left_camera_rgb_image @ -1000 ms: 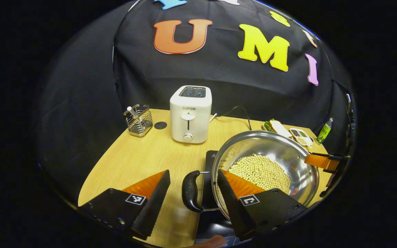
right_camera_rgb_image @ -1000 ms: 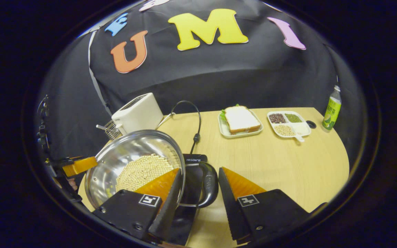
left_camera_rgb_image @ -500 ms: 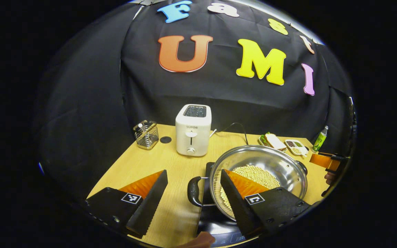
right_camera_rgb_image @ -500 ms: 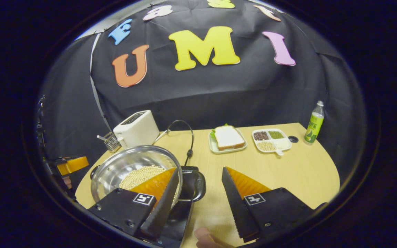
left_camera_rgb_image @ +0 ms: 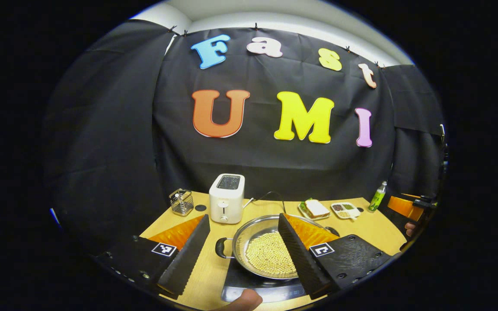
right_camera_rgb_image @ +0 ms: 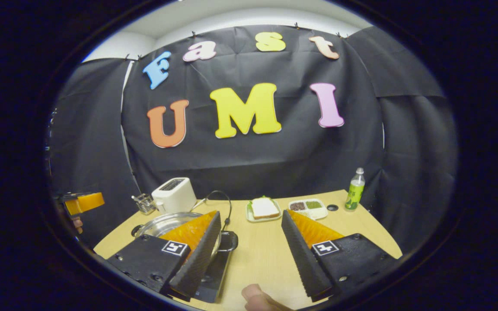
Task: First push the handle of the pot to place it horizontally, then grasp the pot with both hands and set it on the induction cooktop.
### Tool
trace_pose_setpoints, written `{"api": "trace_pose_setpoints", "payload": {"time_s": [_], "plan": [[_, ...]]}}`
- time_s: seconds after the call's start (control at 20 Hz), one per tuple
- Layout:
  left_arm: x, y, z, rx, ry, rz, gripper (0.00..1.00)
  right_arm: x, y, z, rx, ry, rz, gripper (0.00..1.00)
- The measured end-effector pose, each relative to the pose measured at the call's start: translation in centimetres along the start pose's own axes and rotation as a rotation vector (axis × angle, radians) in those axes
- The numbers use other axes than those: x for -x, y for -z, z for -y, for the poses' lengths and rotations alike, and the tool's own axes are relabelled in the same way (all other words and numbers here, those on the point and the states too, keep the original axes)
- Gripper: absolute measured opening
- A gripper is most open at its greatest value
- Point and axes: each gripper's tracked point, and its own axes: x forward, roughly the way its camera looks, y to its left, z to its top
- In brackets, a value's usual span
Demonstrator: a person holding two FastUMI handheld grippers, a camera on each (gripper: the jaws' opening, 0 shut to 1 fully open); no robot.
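Note:
A steel pot [left_camera_rgb_image: 245, 236] holding soybeans [left_camera_rgb_image: 268, 255] sits on the black induction cooktop [left_camera_rgb_image: 255, 290] at the table's near edge. Its black left handle [left_camera_rgb_image: 219, 248] points sideways. My left gripper [left_camera_rgb_image: 242, 259] hovers open, high and back from the pot, and its right finger covers the pot's right side. In the right gripper view the pot [right_camera_rgb_image: 158, 223] lies low at the left on the cooktop [right_camera_rgb_image: 214, 276], with its right handle [right_camera_rgb_image: 231, 241] beside my left finger. My right gripper [right_camera_rgb_image: 251, 259] is open and holds nothing. Each gripper appears far off in the other's view: the right gripper [left_camera_rgb_image: 404, 206] and the left gripper [right_camera_rgb_image: 80, 203].
At the back of the wooden table [right_camera_rgb_image: 266, 255] stand a white toaster [left_camera_rgb_image: 226, 198] and a wire utensil holder [left_camera_rgb_image: 181, 202]. Further right are a sandwich plate [right_camera_rgb_image: 264, 208], a divided tray [right_camera_rgb_image: 308, 207] and a green bottle [right_camera_rgb_image: 354, 190]. A thumb [right_camera_rgb_image: 257, 298] shows at the bottom.
Both grippers have pulled up and back from the pot. Its handles, between the open fingers before, now lie beyond them. The pot stays on the cooktop.

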Motion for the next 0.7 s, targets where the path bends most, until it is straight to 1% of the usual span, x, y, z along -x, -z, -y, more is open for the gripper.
{"api": "trace_pose_setpoints", "payload": {"time_s": [0.1,0.15,0.2,0.35,0.4,0.5,0.55,0.6,0.7], "plan": [[1.9,-2.1,1.3,0.003,0.007,0.049,0.96,2.8,-2.1,1.1,-0.001,0.008,0.049,0.97],[2.8,-3.2,1.8,0.009,0.003,0.073,0.96,4.2,-3.2,1.9,0.006,0.025,0.075,0.99],[3.8,-4.1,2.5,0.01,0.007,0.093,0.96,5.5,-4.3,2.7,0.015,0.043,0.104,0.96],[7.0,-6.3,4.2,0.018,0.019,0.153,0.95,9.2,-6.4,4.7,0.044,0.1,0.161,0.97],[8.1,-6.4,4.6,0.012,0.02,0.166,0.95,10.3,-7.1,5.0,0.052,0.11,0.182,0.97],[9.9,-6.2,4.6,-0.02,0.001,0.181,0.95,12.6,-7.2,6.1,0.069,0.144,0.191,0.96],[10.5,-5.6,4.7,-0.035,-0.005,0.182,0.95,13.7,-7.0,6.3,0.078,0.151,0.191,0.99],[11.0,-5.5,4.9,-0.045,-0.016,0.192,0.95,14.5,-7.0,6.0,0.082,0.144,0.197,0.99],[12.2,-4.8,5.2,-0.057,-0.034,0.207,0.95,16.0,-6.6,6.0,0.073,0.136,0.207,0.96]]}}
